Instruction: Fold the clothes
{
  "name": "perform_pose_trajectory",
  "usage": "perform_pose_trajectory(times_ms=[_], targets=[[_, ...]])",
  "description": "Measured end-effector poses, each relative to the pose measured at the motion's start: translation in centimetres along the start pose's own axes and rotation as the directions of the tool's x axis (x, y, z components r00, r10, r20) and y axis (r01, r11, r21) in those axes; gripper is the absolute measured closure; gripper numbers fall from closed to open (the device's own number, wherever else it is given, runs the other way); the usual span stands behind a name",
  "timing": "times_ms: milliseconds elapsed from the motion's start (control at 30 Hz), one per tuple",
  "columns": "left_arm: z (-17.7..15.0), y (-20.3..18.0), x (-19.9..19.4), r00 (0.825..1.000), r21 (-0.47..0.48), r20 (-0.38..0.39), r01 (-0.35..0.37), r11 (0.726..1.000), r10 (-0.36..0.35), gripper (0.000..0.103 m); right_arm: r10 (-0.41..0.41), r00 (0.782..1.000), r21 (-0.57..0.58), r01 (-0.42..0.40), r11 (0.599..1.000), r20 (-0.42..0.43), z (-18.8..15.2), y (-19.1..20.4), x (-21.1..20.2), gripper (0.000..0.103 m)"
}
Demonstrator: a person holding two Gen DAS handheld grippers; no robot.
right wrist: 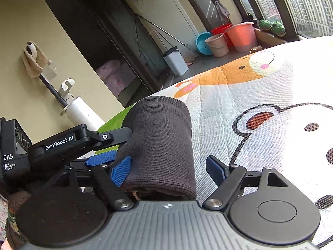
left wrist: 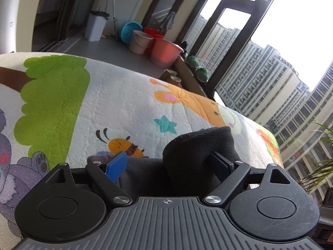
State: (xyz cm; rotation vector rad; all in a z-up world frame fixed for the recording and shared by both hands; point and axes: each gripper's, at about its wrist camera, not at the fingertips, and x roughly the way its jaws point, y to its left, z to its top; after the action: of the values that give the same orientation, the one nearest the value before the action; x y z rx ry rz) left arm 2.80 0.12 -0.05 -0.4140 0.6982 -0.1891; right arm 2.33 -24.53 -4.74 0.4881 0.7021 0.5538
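A dark knit garment, folded into a thick bundle, lies on the cartoon-print mat. In the right wrist view it sits between the open fingers of my right gripper, against the left blue pad; the right pad stands apart from it. My left gripper reaches in from the left, with one finger above the bundle and one below. In the left wrist view the same garment bulges between the open fingers of my left gripper, and its left blue pad rests on the flat part.
The mat covers a raised surface whose far edge drops to a grey floor. Buckets and basins and a white bin stand beyond it. Large windows lie to the right, a wall with a towel rail to the left.
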Motion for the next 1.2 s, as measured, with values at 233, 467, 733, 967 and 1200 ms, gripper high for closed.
perform_pose_trajectory(times_ms=[233,467,733,967,1200], targets=[[0.2,0.3,-0.9,0.998,-0.037,-0.016,0.052,0.998,-0.053,0.009,-0.024,0.997,-0.003,0.024,1.000,0.067,0.1,-1.0,-1.9,0.065],[0.8,-0.4,-1.3,0.997,-0.029,-0.010,0.079,0.996,-0.079,0.009,-0.252,0.943,-0.204,0.296,0.933,0.218,1.5,-0.1,-5.5,0.066],[0.3,-1.7,-1.4,0.998,0.032,-0.007,0.058,0.998,-0.057,0.006,-0.176,0.959,-0.597,0.276,0.753,0.221,-3.3,7.5,-3.3,0.063],[-0.5,-2.9,-1.3,1.000,0.106,-0.004,0.022,0.994,-0.022,0.005,-0.080,0.985,-0.563,0.154,0.812,0.154,-2.6,7.3,-4.3,0.052],[-0.8,-1.6,-1.6,1.000,0.104,-0.003,-0.002,0.995,0.002,0.005,-0.042,0.981,-0.192,0.079,0.978,0.192,1.6,1.0,-5.9,0.031]])
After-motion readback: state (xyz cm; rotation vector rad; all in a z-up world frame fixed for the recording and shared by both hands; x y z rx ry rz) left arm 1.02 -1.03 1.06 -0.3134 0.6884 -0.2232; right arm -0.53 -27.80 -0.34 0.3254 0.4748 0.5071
